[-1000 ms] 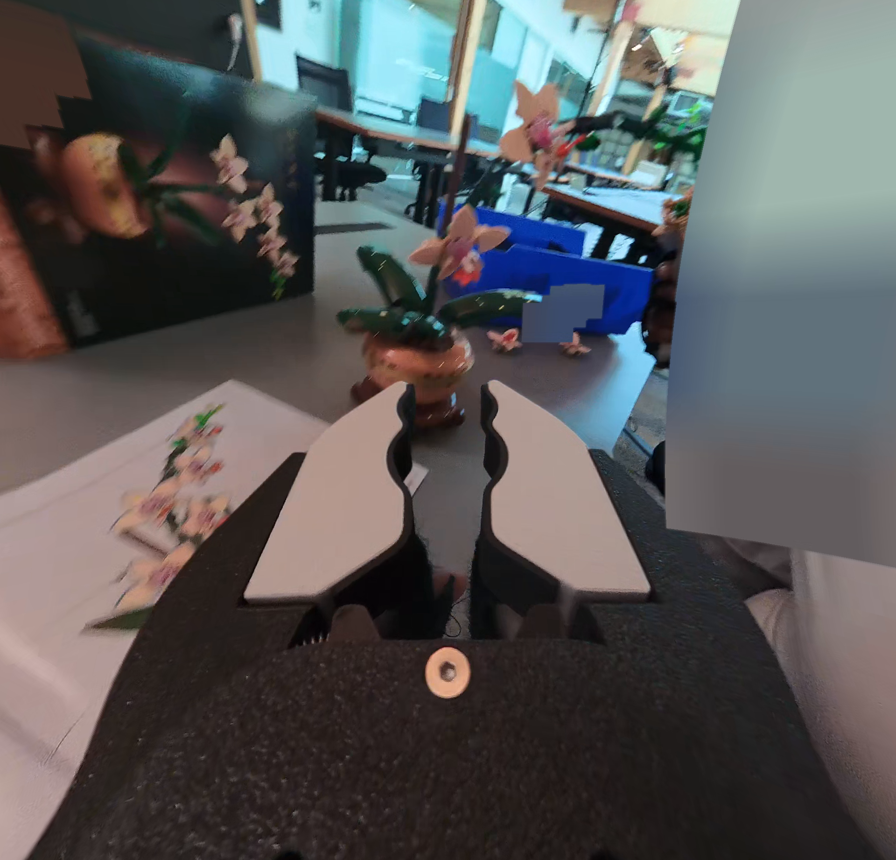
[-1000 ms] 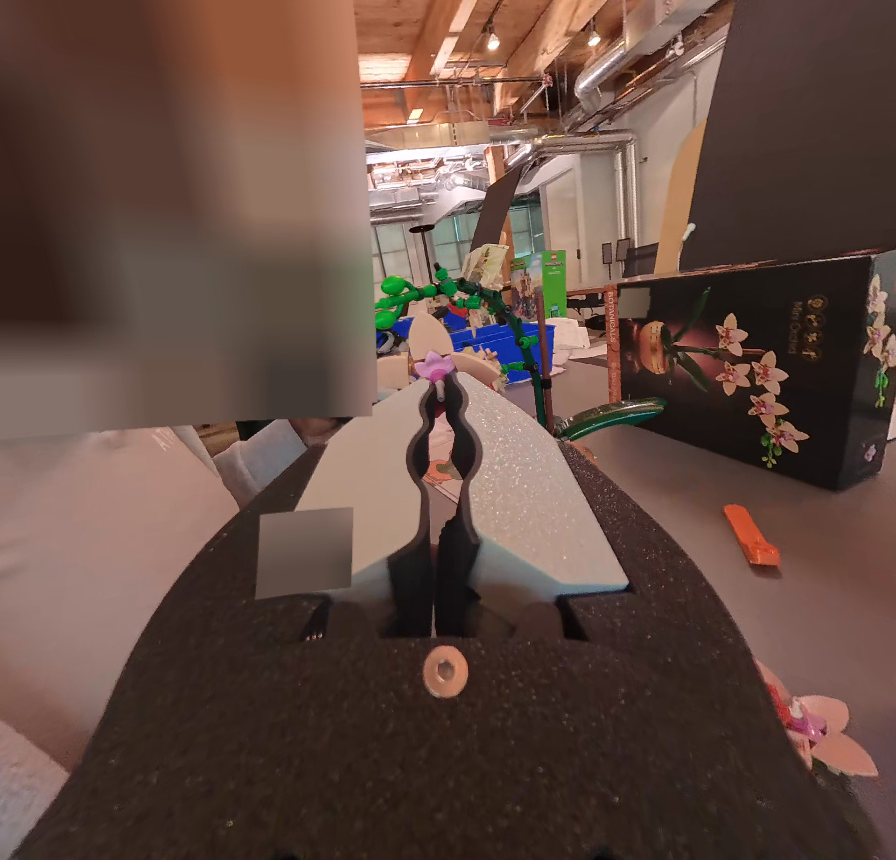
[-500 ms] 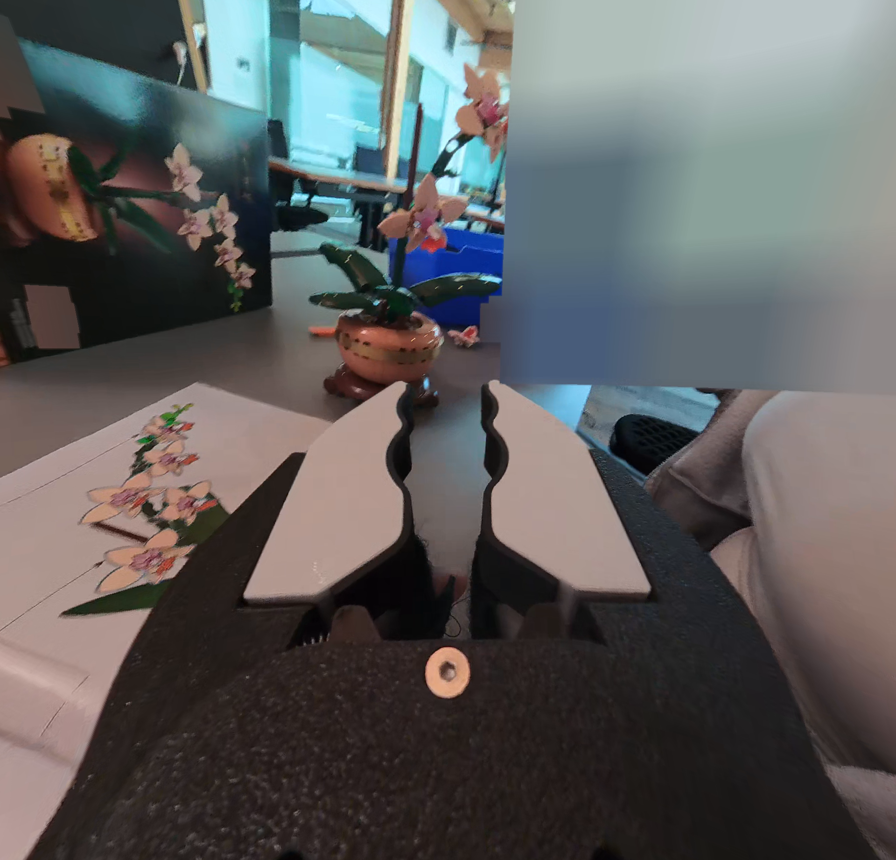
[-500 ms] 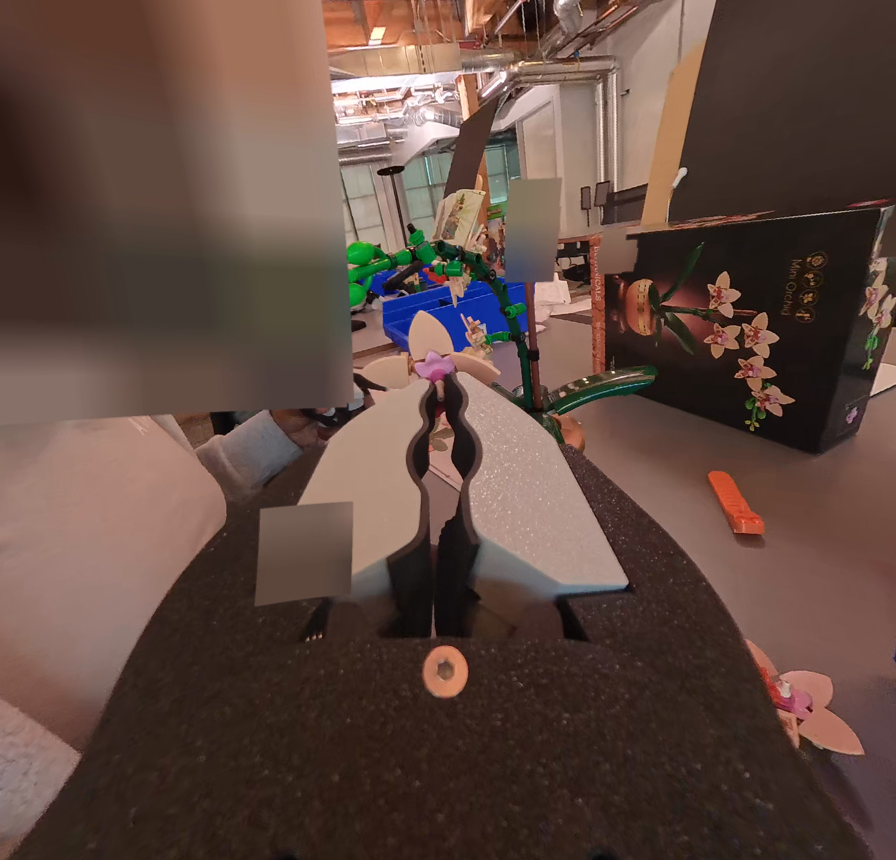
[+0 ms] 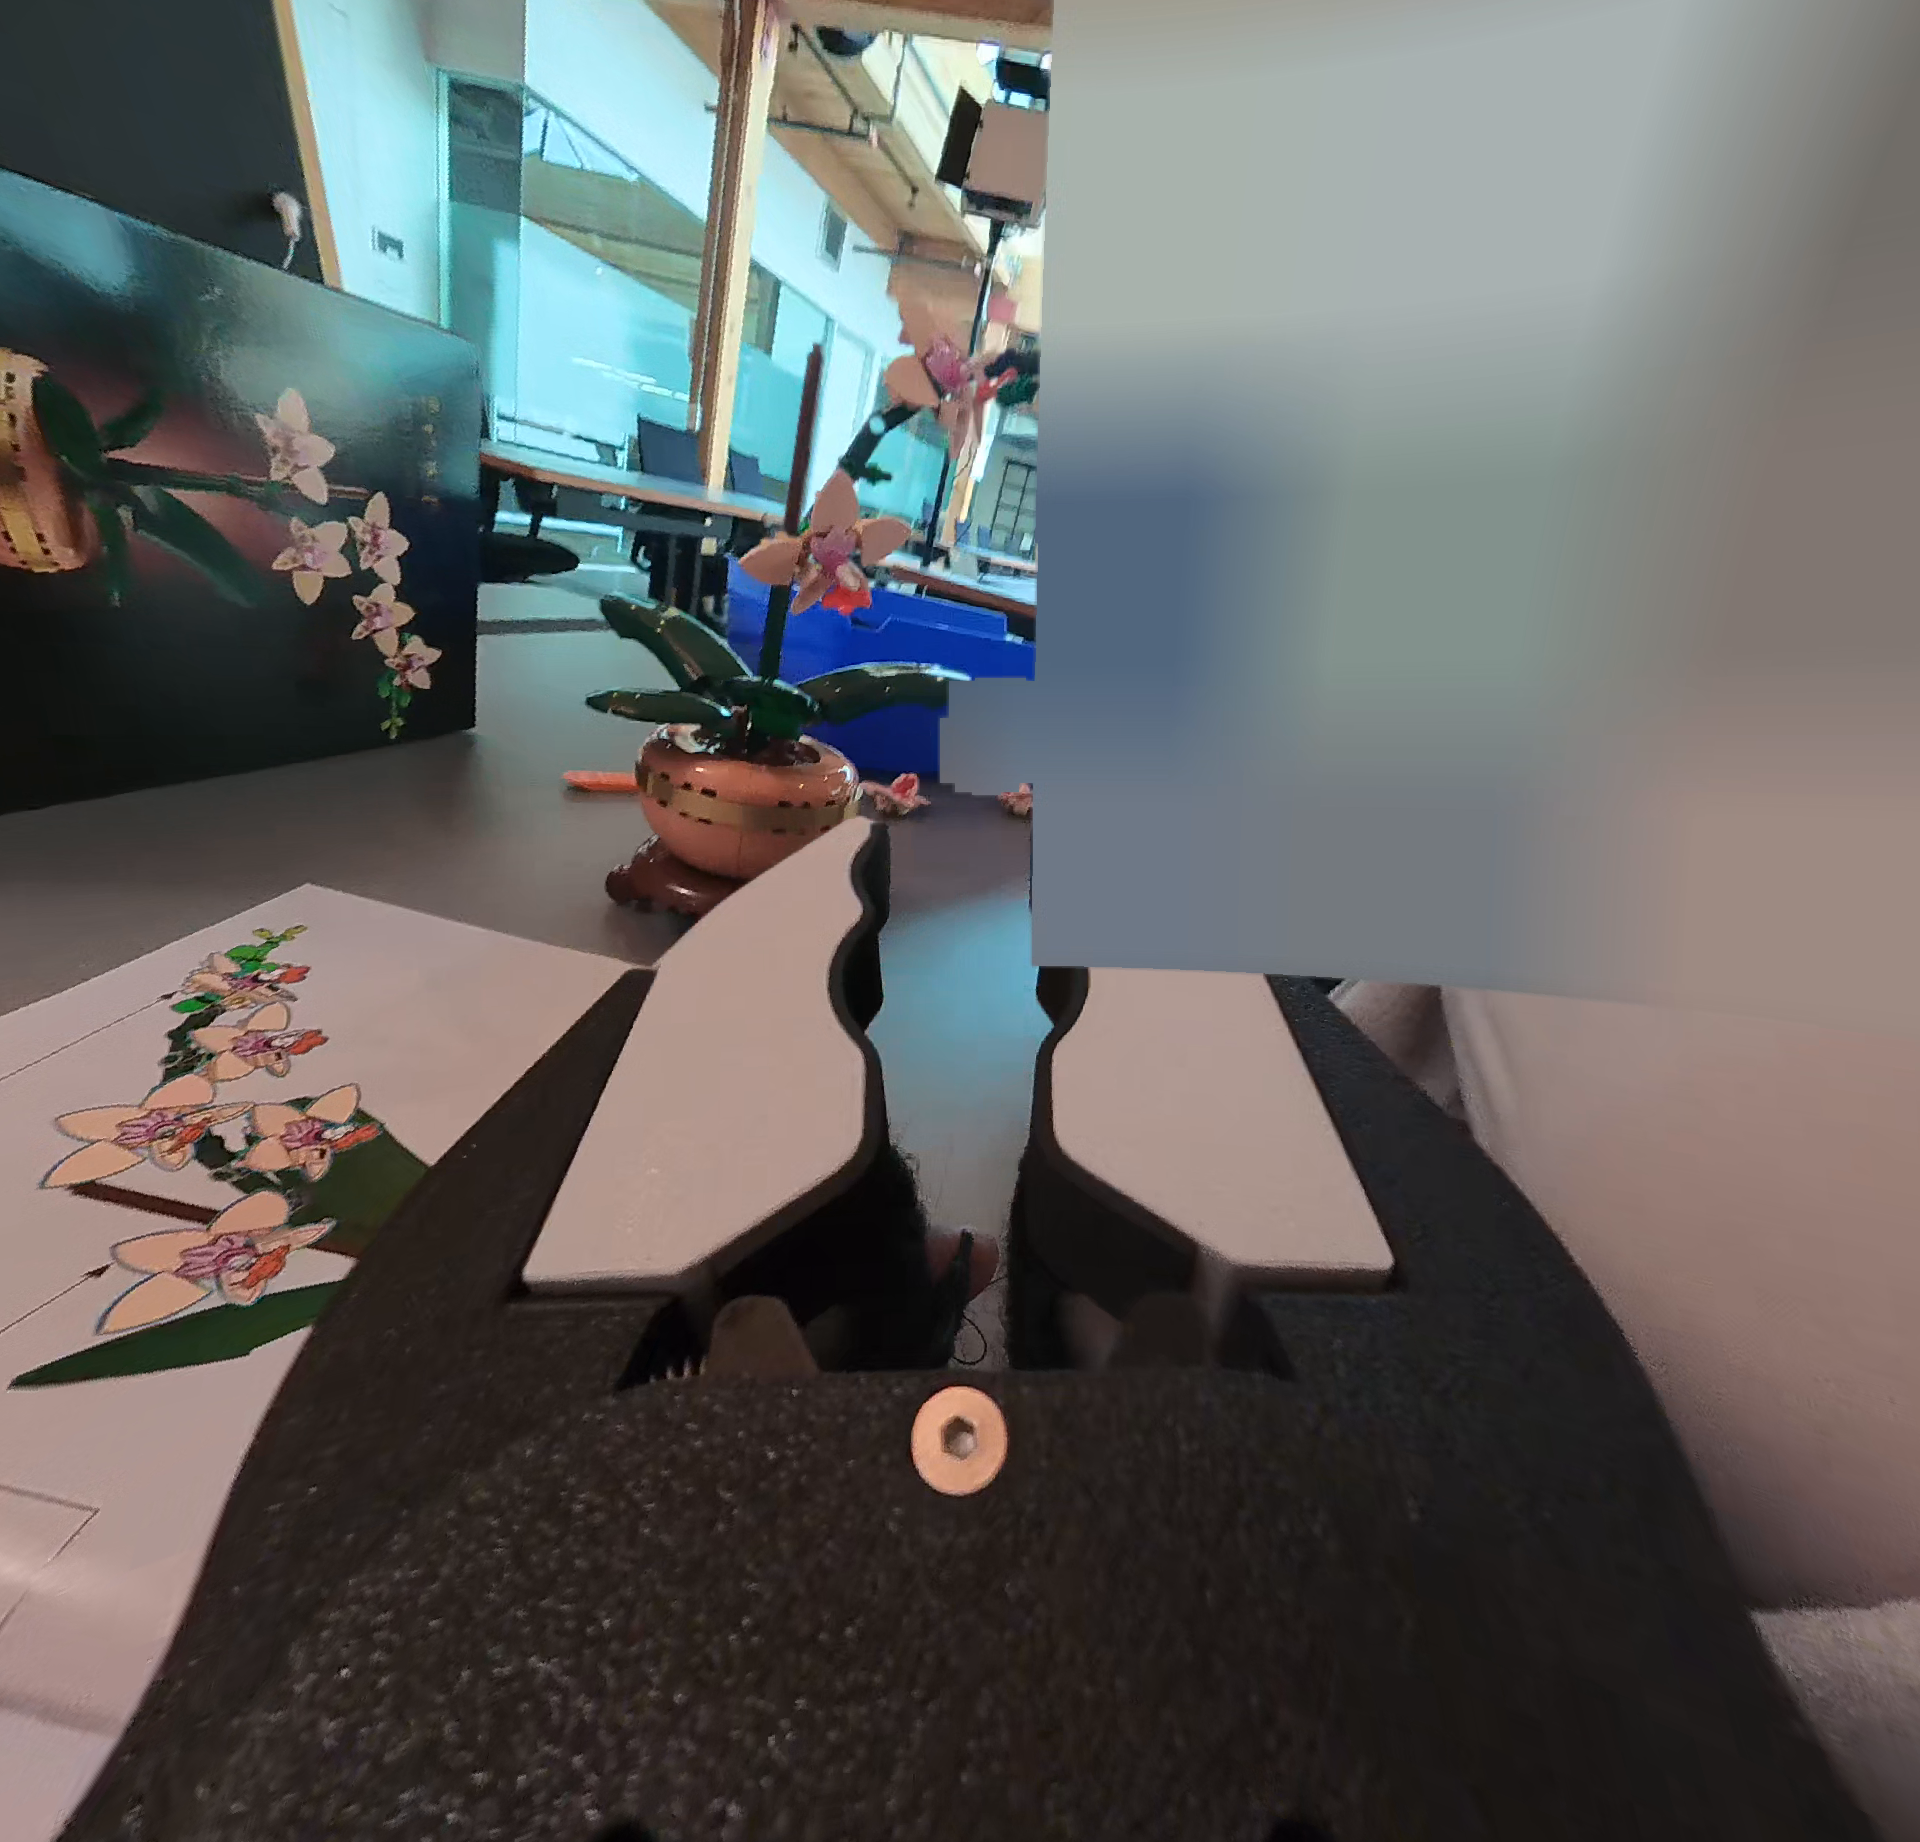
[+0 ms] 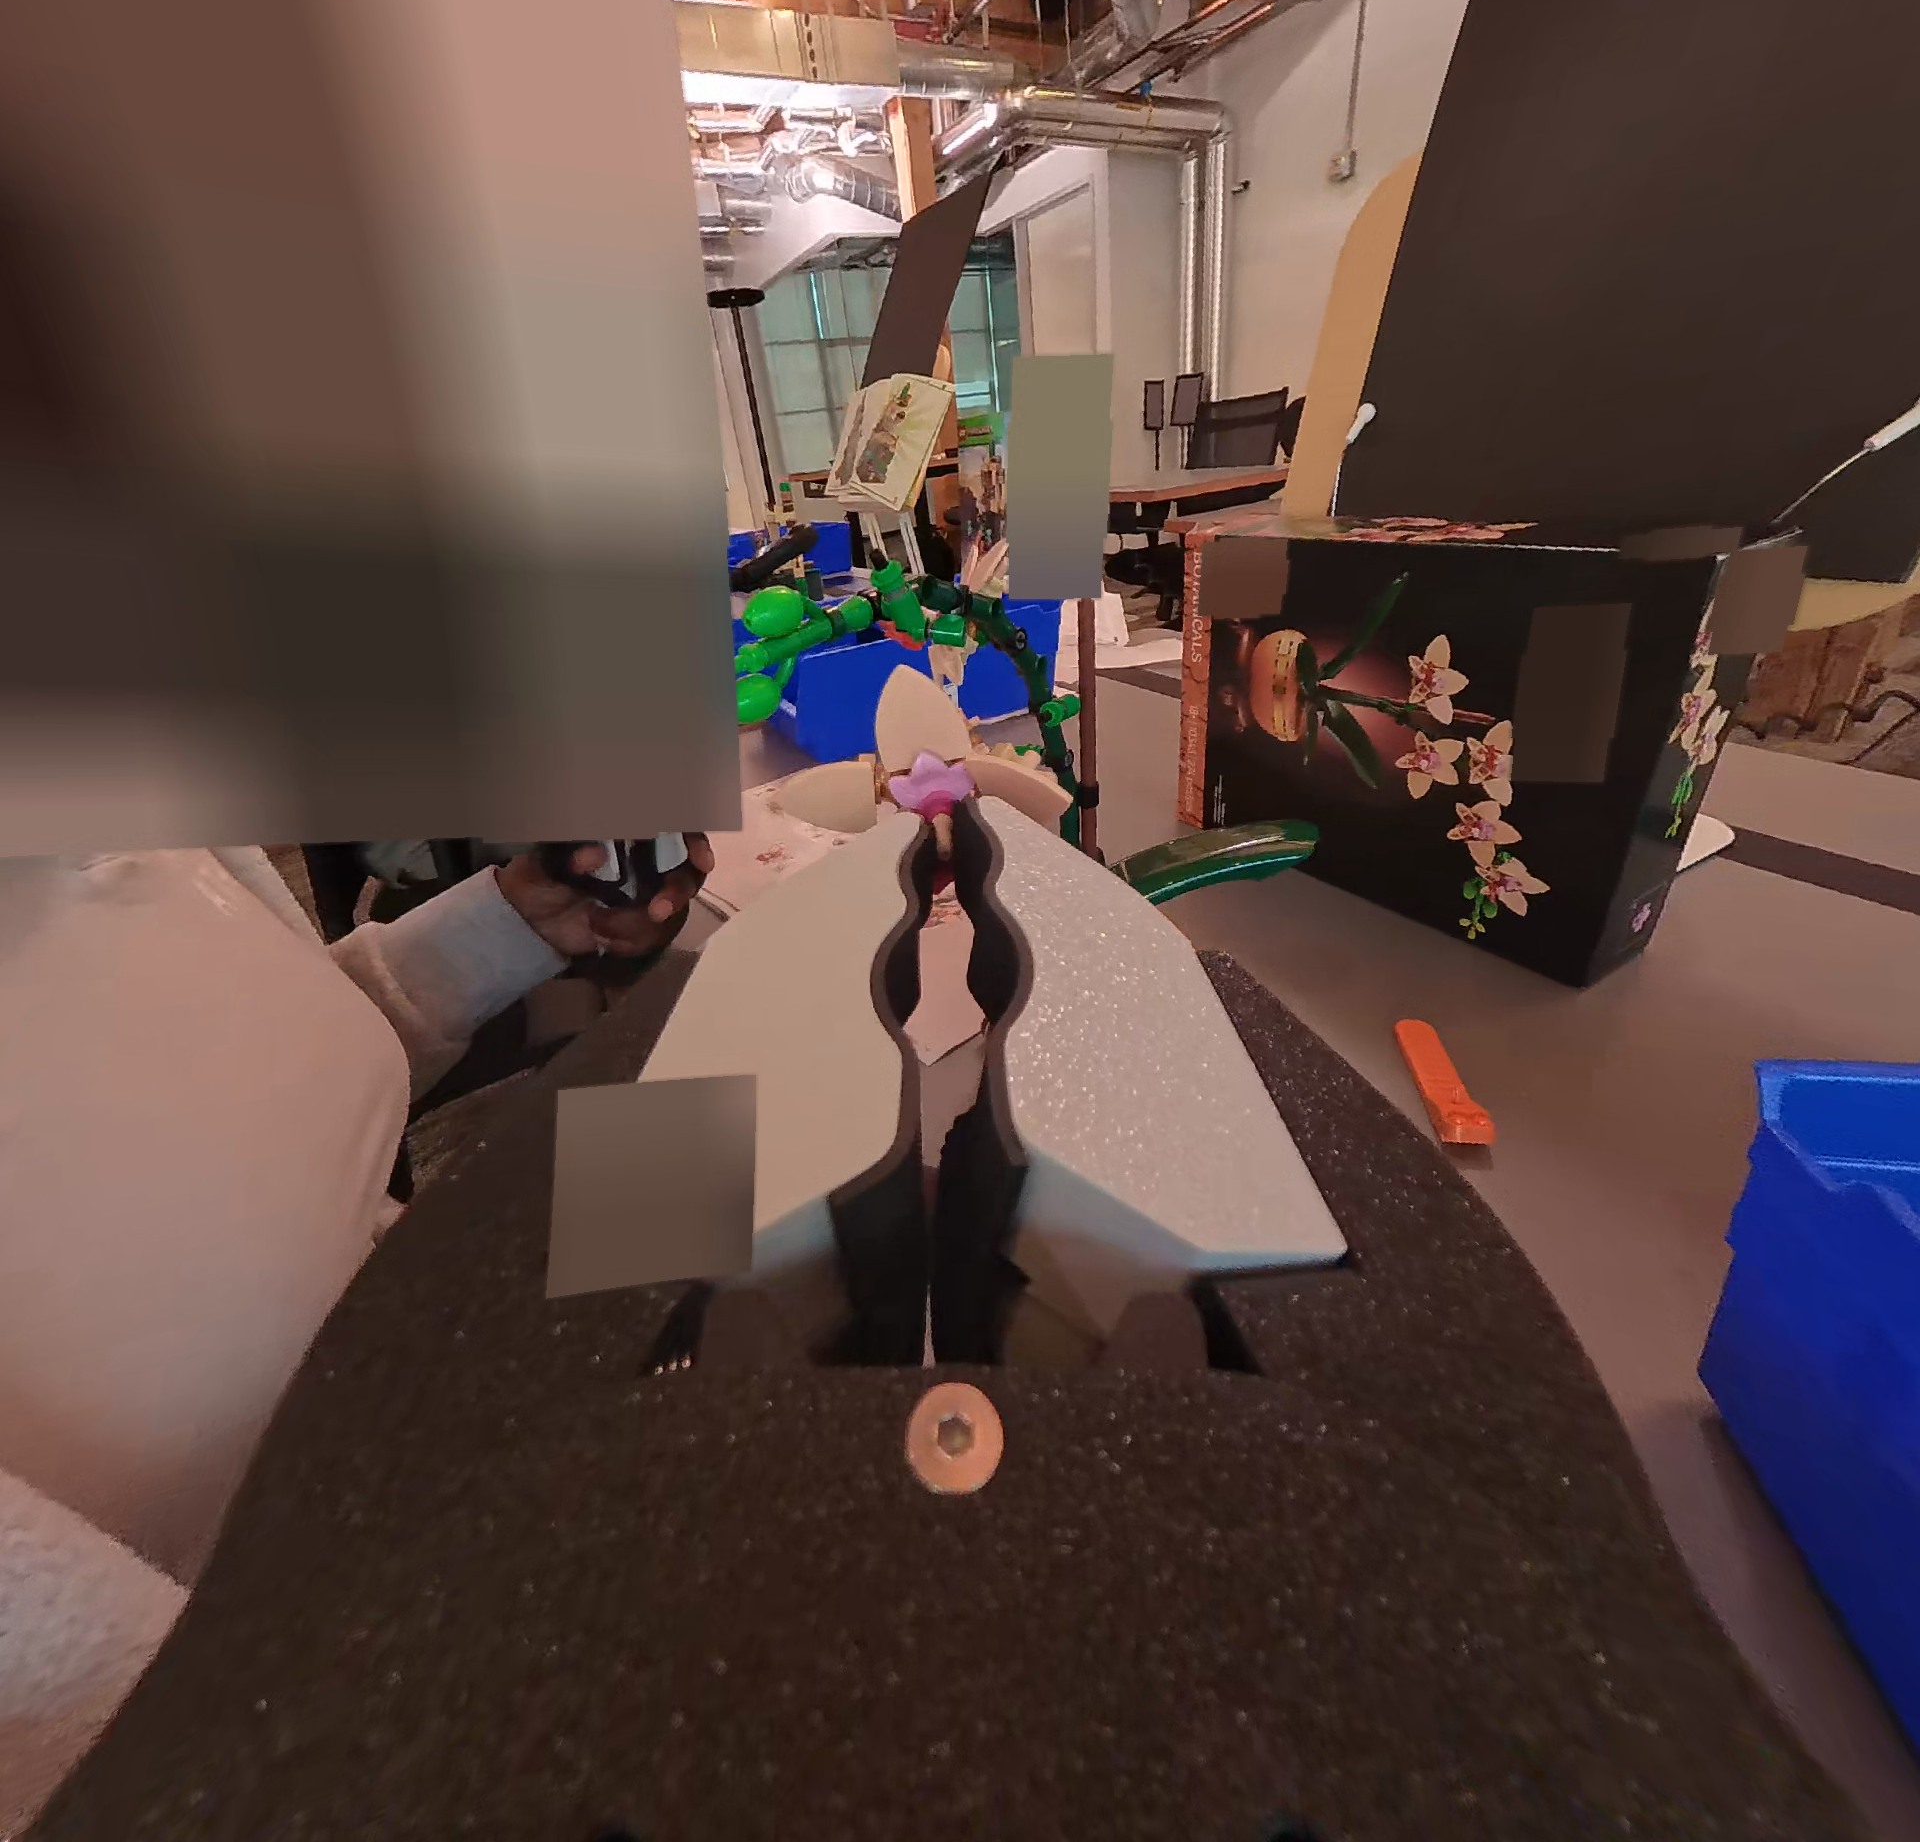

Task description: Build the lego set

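Note:
A lego orchid stands in a tan pot (image 5: 743, 805) on the grey table, with dark green leaves and one cream-and-pink flower (image 5: 831, 556) on its stem. My left gripper (image 5: 956, 919) is open and empty, a little in front of the pot; a blur patch hides its right fingertip. My right gripper (image 6: 945, 836) is shut on a loose orchid flower (image 6: 935, 779) with cream petals and a purple centre, held up in the air. Beyond it arches the green stem with buds (image 6: 904, 618), and one dark leaf (image 6: 1216, 847) shows below.
The dark set box (image 5: 208, 545) (image 6: 1455, 732) stands at the back. An instruction sheet (image 5: 260, 1065) lies left of my left gripper. An orange brick separator (image 6: 1444, 1080) and a blue bin (image 6: 1829, 1325) are at the right. Loose flowers (image 5: 899, 793) lie behind the pot. A person's hand (image 6: 613, 899) is at the left. My hands' fingertips stand some 25 centimeters from each other. To reach the tan pot (image 5: 743, 805) in a straight line is about 12 centimeters for my left fingers, about 20 centimeters for my right.
The left gripper swung so the pot shifted from centre to left of its fingers, still open. The right gripper kept hold of the flower and drew back; the blue bin came into view.

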A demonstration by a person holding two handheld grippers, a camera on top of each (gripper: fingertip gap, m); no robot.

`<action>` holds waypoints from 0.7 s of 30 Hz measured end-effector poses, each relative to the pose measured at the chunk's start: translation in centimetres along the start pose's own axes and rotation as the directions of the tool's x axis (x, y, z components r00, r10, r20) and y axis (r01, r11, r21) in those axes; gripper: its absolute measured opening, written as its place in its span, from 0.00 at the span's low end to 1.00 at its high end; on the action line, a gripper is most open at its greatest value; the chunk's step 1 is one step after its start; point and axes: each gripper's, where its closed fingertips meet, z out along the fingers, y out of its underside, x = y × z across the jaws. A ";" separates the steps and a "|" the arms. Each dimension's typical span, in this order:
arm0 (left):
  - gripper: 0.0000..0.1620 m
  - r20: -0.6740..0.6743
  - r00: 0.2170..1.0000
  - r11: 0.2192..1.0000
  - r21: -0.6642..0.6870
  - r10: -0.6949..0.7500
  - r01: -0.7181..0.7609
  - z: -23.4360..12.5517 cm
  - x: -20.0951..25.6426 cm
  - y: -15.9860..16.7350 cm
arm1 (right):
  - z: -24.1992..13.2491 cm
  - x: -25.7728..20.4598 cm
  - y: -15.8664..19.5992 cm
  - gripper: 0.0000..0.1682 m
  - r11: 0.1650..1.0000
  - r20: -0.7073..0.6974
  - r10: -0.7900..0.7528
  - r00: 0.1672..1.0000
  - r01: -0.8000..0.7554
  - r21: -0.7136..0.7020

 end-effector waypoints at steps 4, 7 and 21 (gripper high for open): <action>0.15 -0.006 1.000 1.000 0.024 -0.012 0.013 -0.1 0.0 -0.3 | -0.2 0.1 -0.2 0.02 0.999 -0.023 -0.030 0.999 0.030 -0.016; 0.15 -0.002 1.000 1.000 0.027 -0.012 0.012 -0.2 -0.1 -0.3 | -0.6 0.0 -0.8 0.02 0.998 -0.038 -0.058 0.998 0.058 -0.018; 0.16 -0.004 1.000 1.000 0.017 0.017 -0.017 0.0 0.2 -0.2 | -1.1 -1.1 -2.6 0.02 0.988 0.017 -0.153 0.988 0.153 -0.020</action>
